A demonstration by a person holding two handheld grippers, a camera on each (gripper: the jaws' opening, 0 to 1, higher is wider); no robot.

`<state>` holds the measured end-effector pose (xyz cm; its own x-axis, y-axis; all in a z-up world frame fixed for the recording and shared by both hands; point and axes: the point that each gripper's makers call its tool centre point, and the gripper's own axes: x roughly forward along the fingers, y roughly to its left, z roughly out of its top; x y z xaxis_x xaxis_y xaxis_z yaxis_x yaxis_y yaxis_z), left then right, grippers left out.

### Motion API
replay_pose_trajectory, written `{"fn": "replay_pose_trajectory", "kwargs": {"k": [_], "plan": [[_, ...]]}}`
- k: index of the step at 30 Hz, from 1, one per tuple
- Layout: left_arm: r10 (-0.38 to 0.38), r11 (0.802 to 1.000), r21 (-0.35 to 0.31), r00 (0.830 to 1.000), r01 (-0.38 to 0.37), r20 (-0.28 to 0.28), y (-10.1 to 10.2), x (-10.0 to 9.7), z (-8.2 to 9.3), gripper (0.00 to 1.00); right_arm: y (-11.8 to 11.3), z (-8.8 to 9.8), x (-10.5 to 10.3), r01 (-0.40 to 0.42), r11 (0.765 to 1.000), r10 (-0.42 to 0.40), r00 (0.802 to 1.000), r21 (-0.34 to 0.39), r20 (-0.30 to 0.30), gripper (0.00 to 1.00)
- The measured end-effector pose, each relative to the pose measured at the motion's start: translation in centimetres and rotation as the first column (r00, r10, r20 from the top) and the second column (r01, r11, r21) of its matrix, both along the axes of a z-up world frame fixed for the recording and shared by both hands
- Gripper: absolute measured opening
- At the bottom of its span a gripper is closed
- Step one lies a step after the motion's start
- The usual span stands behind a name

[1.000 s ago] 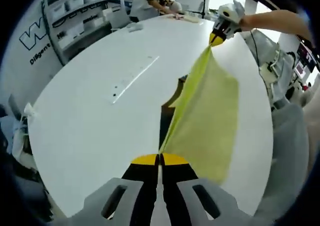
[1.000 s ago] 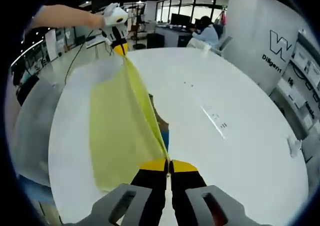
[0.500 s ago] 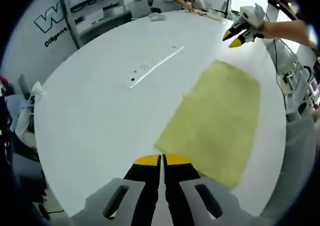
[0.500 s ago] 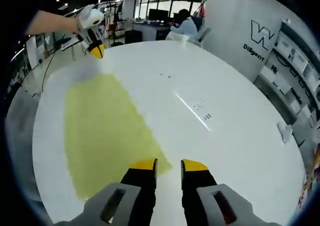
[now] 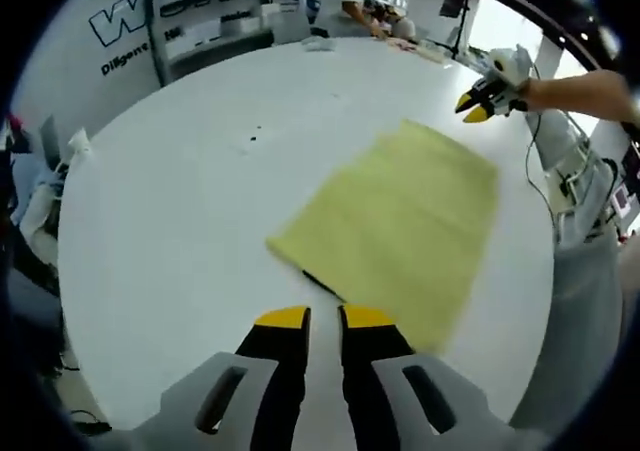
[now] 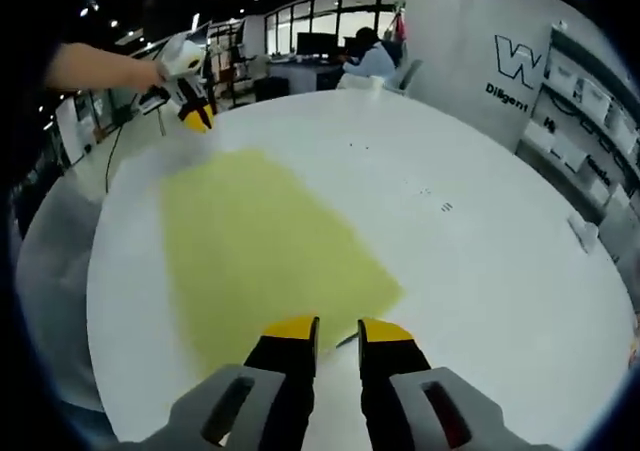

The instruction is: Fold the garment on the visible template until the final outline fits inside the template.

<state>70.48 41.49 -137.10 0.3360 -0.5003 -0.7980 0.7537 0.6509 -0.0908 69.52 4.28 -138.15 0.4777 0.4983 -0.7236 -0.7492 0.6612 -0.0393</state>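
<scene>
Yellow-tipped left gripper [image 5: 323, 318]: jaws a little apart, nothing between them, held just off the near edge of the garment.
Right gripper [image 6: 338, 328]: jaws parted by a narrow gap, empty; in the left gripper view it hangs in the air past the cloth's far right corner, clear of it.
Garment [image 5: 400, 223]: yellow cloth lying flat as a rough rectangle on the white table [image 5: 160, 241], towards the table's right side in the left gripper view; neither gripper touches it.
Near edge: a thin dark line shows under the cloth just ahead of the left jaws; what it is cannot be told.
Template: no outline can be made out around the cloth, so the fit cannot be judged.
Step in hand: by my reading, a fold is laid down and both tools are free, between grasps.
Next move: probably check the outline, and if another fold is needed, take two corners of one edge and carry them across evenly.
</scene>
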Motion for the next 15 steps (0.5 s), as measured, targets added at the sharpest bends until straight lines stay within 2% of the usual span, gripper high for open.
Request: {"fn": "replay_pose_trajectory", "kwargs": {"k": [4,6,7,15], "plan": [[0.016,1.000,-0.008,1.000,-0.016,0.005,0.1,-1.7,-0.9,0.18,0.3,-0.4,-1.5,0.021,0.998,-0.021,1.000,0.056,0.001,0.13],[0.047,0.998,-0.032,0.999,-0.047,0.012,0.1,-2.2,-0.9,0.19,0.6,-0.4,-2.5,0.030,0.996,-0.031,0.999,0.082,0.008,0.14],[0.077,0.995,-0.071,0.997,-0.076,0.018,-0.1,-2.5,-0.9,0.18,0.7,-0.5,-3.0,0.037,0.995,-0.037,0.999,0.087,0.003,0.15],[0.146,0.982,-0.124,0.989,-0.144,0.009,0.5,-6.4,-2.5,0.23,1.2,-1.9,-7.1,0.054,0.992,-0.053,0.999,0.118,-0.012,0.17]]}}
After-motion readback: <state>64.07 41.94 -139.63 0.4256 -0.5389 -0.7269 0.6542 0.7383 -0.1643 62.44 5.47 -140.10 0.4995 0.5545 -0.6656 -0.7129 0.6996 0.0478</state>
